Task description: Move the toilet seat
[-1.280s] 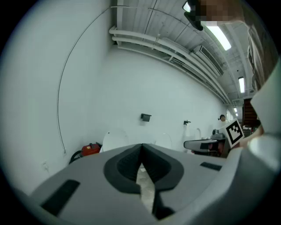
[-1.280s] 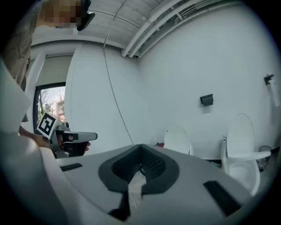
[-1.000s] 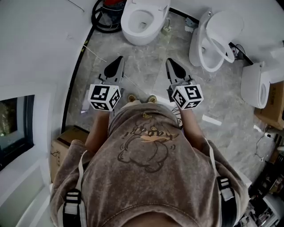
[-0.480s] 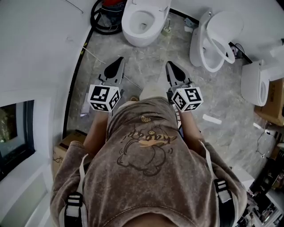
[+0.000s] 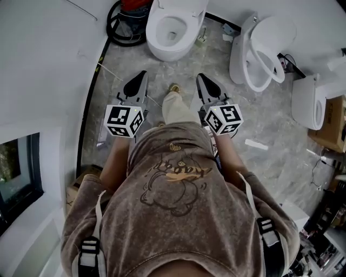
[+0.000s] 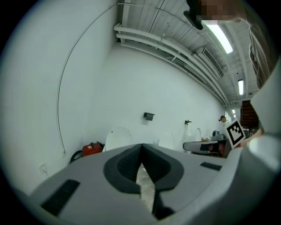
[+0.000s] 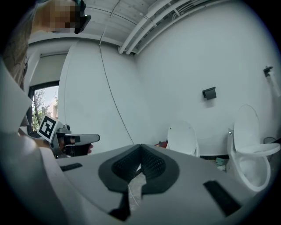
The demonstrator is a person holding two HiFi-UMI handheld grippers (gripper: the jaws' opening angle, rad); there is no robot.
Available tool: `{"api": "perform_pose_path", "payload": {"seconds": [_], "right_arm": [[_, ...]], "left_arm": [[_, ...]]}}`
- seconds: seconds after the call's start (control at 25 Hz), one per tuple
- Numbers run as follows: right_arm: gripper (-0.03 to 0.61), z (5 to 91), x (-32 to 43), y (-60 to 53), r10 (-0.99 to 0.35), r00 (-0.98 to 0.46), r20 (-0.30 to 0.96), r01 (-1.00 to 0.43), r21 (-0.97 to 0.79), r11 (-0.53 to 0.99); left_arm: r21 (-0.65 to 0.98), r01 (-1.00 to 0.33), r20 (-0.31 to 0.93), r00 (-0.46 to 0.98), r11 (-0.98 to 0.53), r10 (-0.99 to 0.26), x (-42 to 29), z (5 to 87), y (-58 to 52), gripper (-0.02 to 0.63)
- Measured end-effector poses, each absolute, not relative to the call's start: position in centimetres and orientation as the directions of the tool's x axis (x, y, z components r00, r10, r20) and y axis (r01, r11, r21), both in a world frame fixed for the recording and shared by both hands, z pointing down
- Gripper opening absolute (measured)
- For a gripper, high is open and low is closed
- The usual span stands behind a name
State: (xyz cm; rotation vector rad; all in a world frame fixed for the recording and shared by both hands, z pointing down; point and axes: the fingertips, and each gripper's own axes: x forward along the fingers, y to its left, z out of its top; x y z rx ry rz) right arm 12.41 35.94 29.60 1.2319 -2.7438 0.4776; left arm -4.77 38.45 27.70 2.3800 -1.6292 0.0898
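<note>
Three white toilets stand ahead on the grey marble floor. The first toilet (image 5: pixel 172 28) at top centre has its lid up. A second toilet (image 5: pixel 258 50) to its right shows a ring seat (image 5: pixel 266 57) over the bowl and a raised lid; it also appears as the toilet (image 7: pixel 251 157) in the right gripper view. My left gripper (image 5: pixel 138 76) and right gripper (image 5: pixel 200 78) point forward side by side, well short of the toilets. Both are shut with nothing between the jaws, as the left gripper (image 6: pixel 141 147) and right gripper (image 7: pixel 140 149) views show.
A third toilet (image 5: pixel 307 103) stands at far right beside a cardboard box (image 5: pixel 331 123). A red machine with a black hose (image 5: pixel 130 13) sits left of the first toilet. The white wall (image 5: pixel 48 65) runs along the left. A person's leg (image 5: pixel 174 108) steps between the grippers.
The person has stepped forward; a leg has swung out between the grippers. Both shut grippers have moved closer to the toilets, staying level with each other.
</note>
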Motion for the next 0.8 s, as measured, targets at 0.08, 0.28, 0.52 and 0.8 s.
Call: {"api": "perform_pose_path", "payload": {"seconds": [0.08,0.28,0.52,0.8], "right_arm": [[-0.002,29.9,11.9,35.0,-0.706,-0.673,0.219,-0.739,-0.246,0.628],[-0.002,30.2,10.6,32.2,-0.696,-0.68,0.229,-0.732,-0.254,0.632],[-0.002,30.3,10.1,27.1,-0.697,-0.675,0.241,-0.737,-0.263,0.623],[-0.002,30.6,9.2,20.7,-0.674,-0.693,0.255,-0.72,-0.277,0.636]], "left_arm": [[0.18,-0.923,0.196,0.371,-0.339,-0.908,-4.9,28.0,37.3,0.008],[0.193,-0.921,0.202,0.374,-0.337,-0.905,-5.6,28.2,34.2,0.008],[0.204,-0.919,0.212,0.378,-0.337,-0.901,-6.2,28.4,29.2,0.008],[0.218,-0.922,0.225,0.365,-0.319,-0.903,-7.1,28.4,22.7,0.008]]}}
